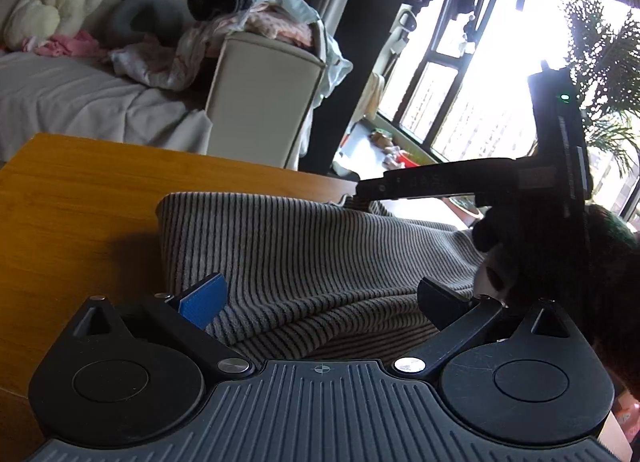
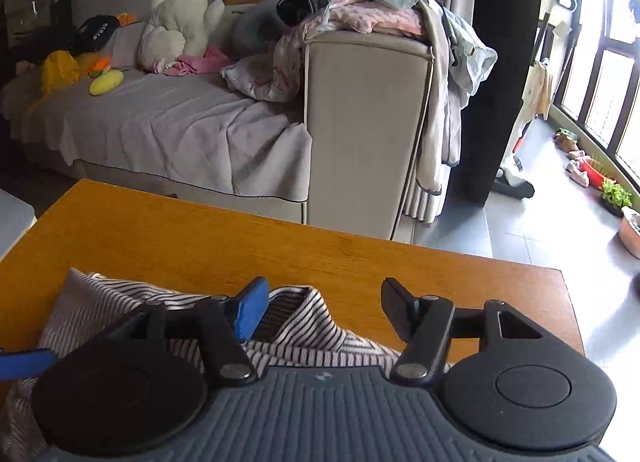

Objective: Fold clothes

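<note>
On the wooden table [image 2: 280, 238], a striped garment [image 1: 304, 246] lies bunched, its long side running across both views, stripes roughly along that axis. Left gripper [image 1: 320, 298]: jaws spread wide, nothing pinched; cloth lies directly below and ahead, between the fingers, whether touching I cannot tell. It points moderately downward over the near fold. Right gripper [image 2: 324, 306]: jaws spread, nothing between the pads; a raised striped corner sits just beside the blue pad, toward the left finger, bare table ahead. In the left view its fingers reach over the garment's far edge from the right. Judgement: right hand is nearer the loose far corner; left commands the near fold.
</note>
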`<state>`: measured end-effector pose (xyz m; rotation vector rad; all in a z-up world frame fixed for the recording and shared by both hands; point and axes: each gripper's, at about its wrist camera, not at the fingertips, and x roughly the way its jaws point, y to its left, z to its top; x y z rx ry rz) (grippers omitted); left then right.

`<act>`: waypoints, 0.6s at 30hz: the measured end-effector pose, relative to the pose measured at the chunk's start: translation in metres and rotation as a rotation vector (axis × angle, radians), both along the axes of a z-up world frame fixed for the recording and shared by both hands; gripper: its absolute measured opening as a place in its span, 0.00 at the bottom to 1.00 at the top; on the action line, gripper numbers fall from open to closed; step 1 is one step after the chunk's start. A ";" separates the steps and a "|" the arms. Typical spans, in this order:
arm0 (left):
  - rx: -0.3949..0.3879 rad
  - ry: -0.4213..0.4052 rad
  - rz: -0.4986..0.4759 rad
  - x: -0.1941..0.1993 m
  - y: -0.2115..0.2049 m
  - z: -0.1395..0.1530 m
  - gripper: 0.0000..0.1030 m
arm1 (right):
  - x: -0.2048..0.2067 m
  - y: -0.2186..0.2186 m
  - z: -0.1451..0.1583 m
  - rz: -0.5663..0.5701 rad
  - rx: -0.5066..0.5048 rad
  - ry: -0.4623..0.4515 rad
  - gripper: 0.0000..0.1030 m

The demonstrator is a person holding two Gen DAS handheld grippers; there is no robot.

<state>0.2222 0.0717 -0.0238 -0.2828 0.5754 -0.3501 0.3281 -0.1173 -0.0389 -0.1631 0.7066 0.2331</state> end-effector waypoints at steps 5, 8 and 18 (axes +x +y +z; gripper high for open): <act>-0.007 0.000 0.000 0.000 0.001 -0.001 1.00 | 0.022 0.005 -0.023 0.001 -0.002 0.053 0.74; -0.018 0.002 -0.002 0.000 0.002 -0.001 1.00 | 0.021 0.000 -0.022 0.026 0.035 0.077 0.68; -0.051 0.003 0.002 0.001 0.009 0.000 1.00 | -0.017 0.017 -0.006 0.093 -0.030 0.016 0.07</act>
